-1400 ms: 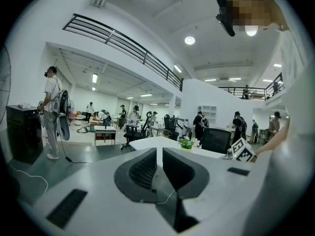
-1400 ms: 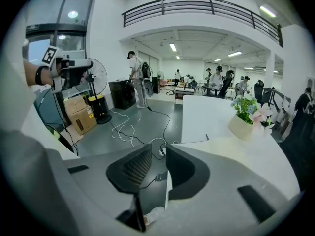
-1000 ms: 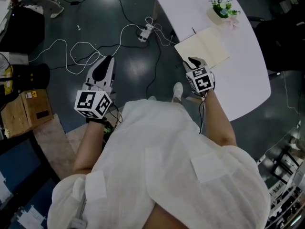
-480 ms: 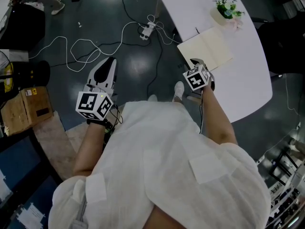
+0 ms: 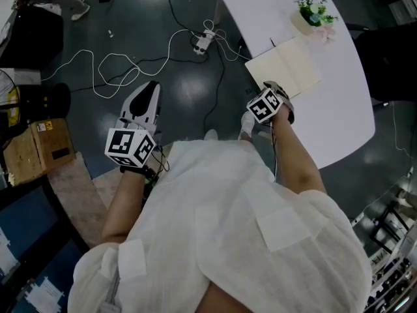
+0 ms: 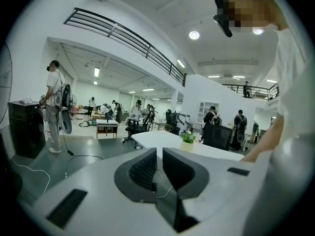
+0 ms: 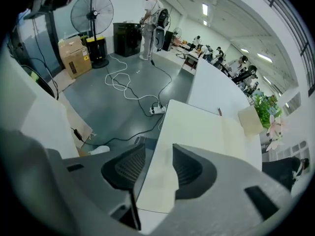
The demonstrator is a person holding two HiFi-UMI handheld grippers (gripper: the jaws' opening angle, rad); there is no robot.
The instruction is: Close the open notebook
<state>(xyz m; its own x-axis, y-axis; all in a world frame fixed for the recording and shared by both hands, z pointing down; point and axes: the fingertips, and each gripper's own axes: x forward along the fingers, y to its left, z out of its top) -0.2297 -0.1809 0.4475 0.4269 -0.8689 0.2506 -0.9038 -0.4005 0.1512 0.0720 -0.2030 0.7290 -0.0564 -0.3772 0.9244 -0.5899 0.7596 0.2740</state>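
White tabletop (image 5: 339, 109) carries one open notebook (image 5: 287, 67), one flower pot (image 5: 311, 15) at its 1 o'clock. Right tongs (image 7: 157, 154), just opening, spread around the near page, unpinched. Left tongs (image 6: 159, 154) are pressed together over floor cables (image 5: 111, 67).

Open-plan office: white desks (image 6: 165, 140), chairs (image 6: 216, 139), mezzanine railing (image 6: 123, 42).

No legible text, number or brand anywhere. Only black-and-white square marker patterns on cubes of left tool (image 5: 147, 91) and right tool (image 5: 275, 87); sticker on brown cardboard box (image 5: 29, 156), left edge, unreadable.
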